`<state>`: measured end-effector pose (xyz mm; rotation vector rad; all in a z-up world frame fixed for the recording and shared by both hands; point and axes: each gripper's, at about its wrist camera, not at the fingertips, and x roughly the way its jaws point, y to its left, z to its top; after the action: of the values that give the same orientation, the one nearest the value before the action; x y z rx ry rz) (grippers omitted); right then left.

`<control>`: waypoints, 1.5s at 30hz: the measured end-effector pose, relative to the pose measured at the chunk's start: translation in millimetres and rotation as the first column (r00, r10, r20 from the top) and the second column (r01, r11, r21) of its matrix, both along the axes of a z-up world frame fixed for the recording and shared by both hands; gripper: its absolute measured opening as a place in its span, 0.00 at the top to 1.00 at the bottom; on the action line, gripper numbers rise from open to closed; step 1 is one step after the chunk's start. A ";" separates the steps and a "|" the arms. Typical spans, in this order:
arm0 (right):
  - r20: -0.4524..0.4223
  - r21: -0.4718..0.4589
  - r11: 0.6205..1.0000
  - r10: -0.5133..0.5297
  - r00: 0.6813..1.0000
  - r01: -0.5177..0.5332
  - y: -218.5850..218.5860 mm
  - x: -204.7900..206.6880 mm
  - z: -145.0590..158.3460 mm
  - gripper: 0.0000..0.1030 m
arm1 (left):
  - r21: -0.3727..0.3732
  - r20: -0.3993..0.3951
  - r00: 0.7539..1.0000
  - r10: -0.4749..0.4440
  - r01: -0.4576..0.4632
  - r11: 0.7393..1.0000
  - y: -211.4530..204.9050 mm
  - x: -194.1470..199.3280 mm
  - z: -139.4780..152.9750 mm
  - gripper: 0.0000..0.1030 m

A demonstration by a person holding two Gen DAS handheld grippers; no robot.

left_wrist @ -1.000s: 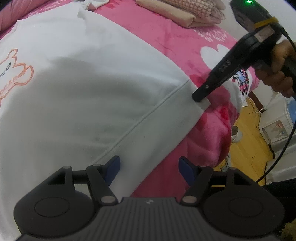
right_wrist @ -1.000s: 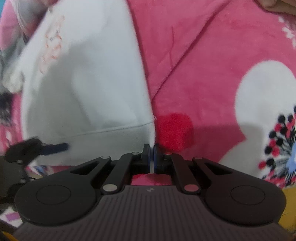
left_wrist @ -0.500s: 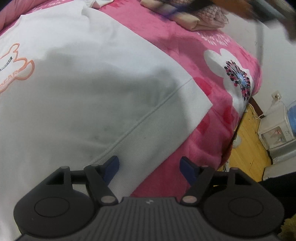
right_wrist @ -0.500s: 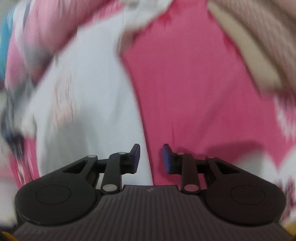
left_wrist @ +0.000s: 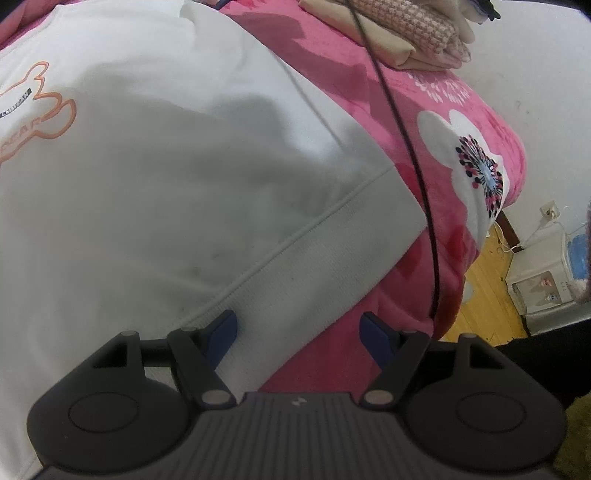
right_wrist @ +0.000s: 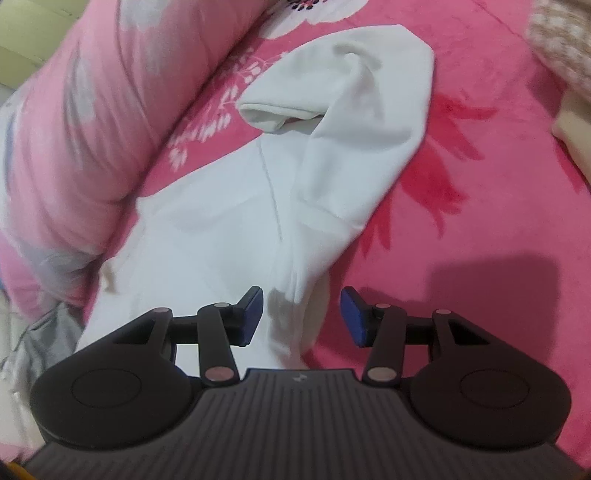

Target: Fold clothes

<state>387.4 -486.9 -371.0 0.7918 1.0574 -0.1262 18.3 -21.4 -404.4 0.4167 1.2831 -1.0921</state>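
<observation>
Left gripper [left_wrist: 297,328] spread wide over sweatshirt [left_wrist: 192,192] hem, lower centre — right gripper [right_wrist: 301,317] just been opening, gripping nothing, sleeve [right_wrist: 369,122] above.

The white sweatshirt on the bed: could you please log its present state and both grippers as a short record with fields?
garment: white sweatshirt, spread on pink floral blanket
hem: ribbed band flat, near the bed edge
sleeve: bent over, cuff free
left gripper: open over the hem, holding nothing
right gripper: jaws just opening, empty, above the sleeve
also: folded clothes stacked behind
</observation>
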 end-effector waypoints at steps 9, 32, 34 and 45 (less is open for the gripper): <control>0.083 -0.105 0.994 -0.003 0.997 0.012 -2.9 -5.2 5.5 0.96 | -0.001 -0.024 1.000 -0.008 0.008 1.000 1.6 5.7 1.0 0.27; 0.063 -0.405 0.905 0.168 0.984 -0.129 -27.8 -35.5 6.4 0.70 | 0.002 -0.020 1.000 -0.015 0.015 1.000 2.3 5.3 1.8 0.27; 0.063 -0.426 0.891 0.203 0.977 -0.158 -25.6 -48.9 17.3 0.70 | -0.001 -0.014 1.000 -0.013 0.013 1.000 2.8 4.1 2.2 0.27; 0.024 -0.321 0.787 0.562 0.827 -0.526 34.3 -115.9 33.8 0.83 | -0.009 0.021 1.000 0.002 -0.001 1.000 5.4 -2.8 4.6 0.27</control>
<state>271.4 -452.6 -337.1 0.1873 1.0832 0.2513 15.5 -16.0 -399.7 0.4195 1.2598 -1.0891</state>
